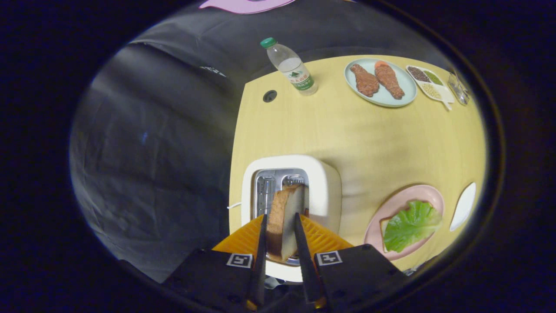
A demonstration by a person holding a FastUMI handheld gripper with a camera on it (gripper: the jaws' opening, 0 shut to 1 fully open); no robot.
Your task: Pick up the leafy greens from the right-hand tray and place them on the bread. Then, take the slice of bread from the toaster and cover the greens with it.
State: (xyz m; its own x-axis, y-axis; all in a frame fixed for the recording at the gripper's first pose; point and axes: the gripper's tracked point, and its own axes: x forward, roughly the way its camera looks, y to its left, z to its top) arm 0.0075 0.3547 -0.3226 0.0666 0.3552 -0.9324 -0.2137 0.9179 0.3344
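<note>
A slice of bread (pixel 284 221) stands on edge between the two fingers of my gripper (pixel 281 222), which is shut on it. The slice sits just above the slots of a white toaster (pixel 323 187), its lower end still near the slot opening. To the right of the toaster, a pink plate (pixel 391 208) holds another slice of bread with a green lettuce leaf (pixel 410 224) lying on top of it.
A white tray (pixel 464 205) lies right of the pink plate. At the far side of the yellow table (pixel 347 134) stand a water bottle (pixel 291 67), a pale blue plate with two pieces of meat (pixel 378 80), and a divided dish of grains (pixel 430 82).
</note>
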